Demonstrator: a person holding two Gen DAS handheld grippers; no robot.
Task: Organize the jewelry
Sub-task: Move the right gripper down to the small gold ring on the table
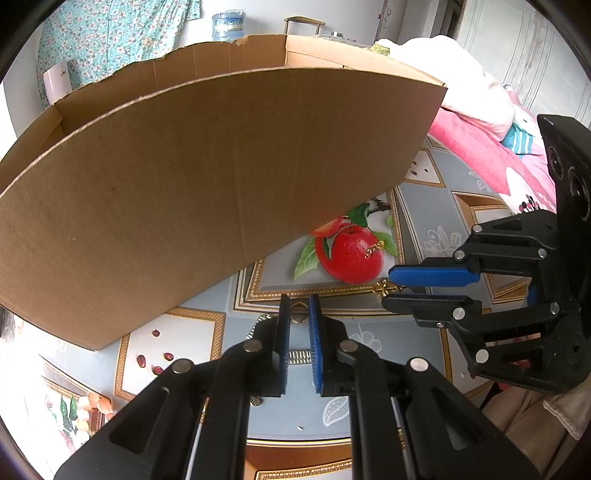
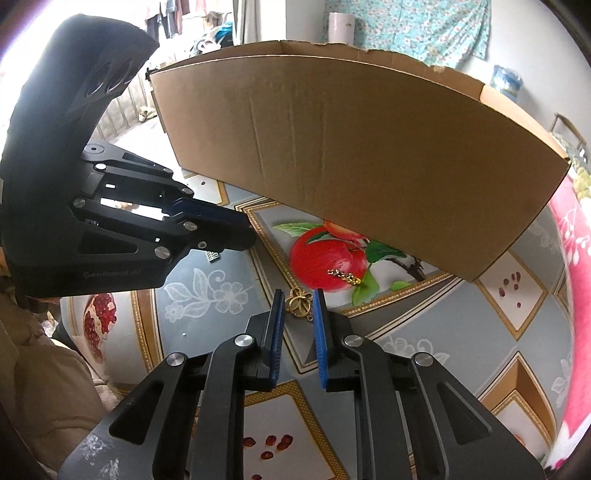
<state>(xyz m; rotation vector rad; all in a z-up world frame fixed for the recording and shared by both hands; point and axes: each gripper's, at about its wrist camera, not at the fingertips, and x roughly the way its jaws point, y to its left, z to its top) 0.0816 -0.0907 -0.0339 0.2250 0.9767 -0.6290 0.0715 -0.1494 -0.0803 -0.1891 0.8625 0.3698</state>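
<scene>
A large open cardboard box (image 1: 192, 184) stands on the patterned tablecloth; it also shows in the right wrist view (image 2: 369, 166). A short gold chain (image 1: 375, 248) lies on the printed red apple, also seen from the right (image 2: 345, 276). A gold flower-shaped piece (image 2: 299, 303) lies between the tips of my right gripper (image 2: 298, 295), which is open around it; it shows by the right fingers in the left wrist view (image 1: 384, 287). My left gripper (image 1: 297, 301) is open with a gold ring (image 1: 298, 317) between its tips. A small silver ribbed piece (image 1: 300, 357) lies under the left fingers.
The tablecloth (image 1: 424, 221) has fruit prints and grey panels. A pink blanket (image 1: 487, 147) lies at the right of the left wrist view. A floral curtain (image 2: 417, 29) and a white roll (image 2: 341, 26) are behind the box.
</scene>
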